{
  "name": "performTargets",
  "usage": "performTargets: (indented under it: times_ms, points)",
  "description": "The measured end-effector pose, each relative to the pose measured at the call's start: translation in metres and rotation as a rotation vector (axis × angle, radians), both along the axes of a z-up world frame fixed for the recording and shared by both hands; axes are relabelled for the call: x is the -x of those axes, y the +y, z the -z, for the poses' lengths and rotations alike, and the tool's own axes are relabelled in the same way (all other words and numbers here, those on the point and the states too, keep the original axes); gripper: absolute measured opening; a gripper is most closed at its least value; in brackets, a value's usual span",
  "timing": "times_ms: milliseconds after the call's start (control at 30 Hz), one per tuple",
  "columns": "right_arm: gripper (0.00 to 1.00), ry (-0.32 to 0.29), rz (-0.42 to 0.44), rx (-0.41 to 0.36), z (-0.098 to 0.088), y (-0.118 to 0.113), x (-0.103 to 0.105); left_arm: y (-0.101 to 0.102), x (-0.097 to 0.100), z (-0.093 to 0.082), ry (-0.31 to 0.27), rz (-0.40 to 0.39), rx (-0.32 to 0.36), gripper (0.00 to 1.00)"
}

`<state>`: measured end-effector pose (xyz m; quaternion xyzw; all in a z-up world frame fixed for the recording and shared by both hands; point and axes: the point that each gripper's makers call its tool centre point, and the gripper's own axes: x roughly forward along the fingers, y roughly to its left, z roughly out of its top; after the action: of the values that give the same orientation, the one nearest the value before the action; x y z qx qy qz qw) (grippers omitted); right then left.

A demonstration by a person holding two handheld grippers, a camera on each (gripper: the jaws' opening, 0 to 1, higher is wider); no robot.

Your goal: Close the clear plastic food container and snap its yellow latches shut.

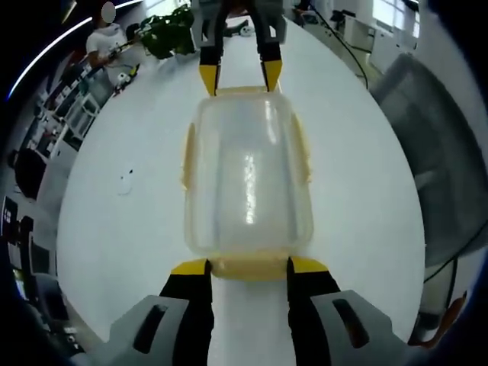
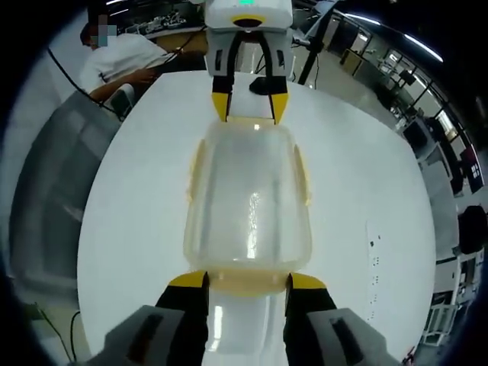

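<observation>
Container (image 1: 248, 183) lies lid-on on the white table (image 1: 130, 229), its long axis running straight from one gripper to the other. The left gripper (image 1: 248, 267) sits at one short end, its jaws apart and flanking the yellow end latch (image 1: 248, 267), tips just beside or touching it; I cannot tell whether they press. The right gripper (image 2: 248, 282) faces it at the opposite short end in the same way, jaws apart beside that end's latch (image 2: 248, 284). Each gripper is equally close to its own end, so each end latch falls to the gripper nearest it. The side latches (image 1: 187, 156) along the long edges seem to lie flat against the walls, though whether they are snapped is unclear. No brand, label or writing is readable on the container. A person (image 2: 122, 61) sits at the table's far side.
</observation>
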<state>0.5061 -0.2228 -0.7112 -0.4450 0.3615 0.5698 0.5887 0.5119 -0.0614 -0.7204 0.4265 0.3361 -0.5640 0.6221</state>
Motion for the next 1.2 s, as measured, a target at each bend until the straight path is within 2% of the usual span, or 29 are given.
performTargets:
  times_ms: [467, 1200]
  points:
    - [0.36, 0.013, 0.010, -0.005, 0.003, -0.024, 0.007, -0.024, 0.007, -0.003, 0.003, 0.001, -0.010, 0.35]
    - [0.36, 0.017, 0.028, -0.004, 0.003, -0.076, 0.013, -0.075, 0.010, -0.005, -0.003, 0.014, -0.001, 0.35]
